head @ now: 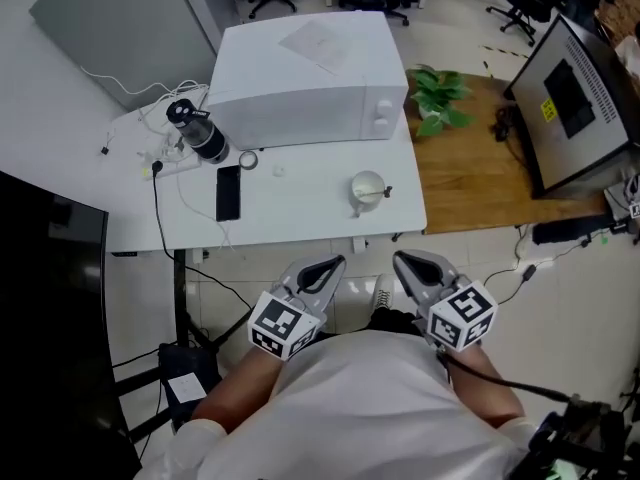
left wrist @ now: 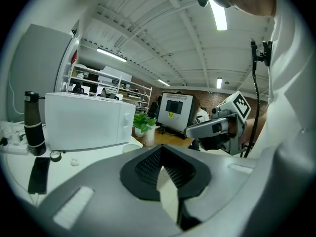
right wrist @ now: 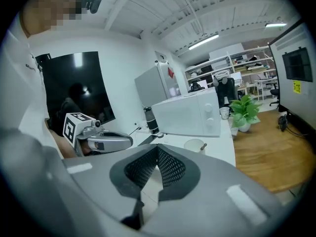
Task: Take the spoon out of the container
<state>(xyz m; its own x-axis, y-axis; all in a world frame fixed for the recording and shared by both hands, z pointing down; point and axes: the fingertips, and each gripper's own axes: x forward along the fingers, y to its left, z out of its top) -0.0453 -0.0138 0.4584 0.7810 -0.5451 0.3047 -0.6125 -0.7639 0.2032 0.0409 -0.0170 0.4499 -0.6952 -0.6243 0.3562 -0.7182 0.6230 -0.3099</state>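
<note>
A white bowl-shaped container (head: pixel 366 187) stands near the right front corner of the white table (head: pixel 300 213). The spoon (head: pixel 384 193) lies in it, its handle sticking out to the right. The right gripper view shows the container (right wrist: pixel 193 145) and spoon (right wrist: pixel 203 145) ahead of the jaws. In the left gripper view only the container's rim (left wrist: pixel 131 147) shows. My left gripper (head: pixel 322 270) and right gripper (head: pixel 412 264) hang side by side below the table's front edge, close to my body. Both are shut and hold nothing, with pads meeting in the left gripper (left wrist: pixel 160 149) and the right gripper (right wrist: pixel 157 151).
A white microwave (head: pixel 310 78) fills the back of the table. A black bottle (head: pixel 200 133), a phone (head: pixel 228 192) and cables lie at its left. A wooden desk (head: pixel 480 178) with a potted plant (head: pixel 440 96) and a monitor (head: pixel 575 98) stands to the right.
</note>
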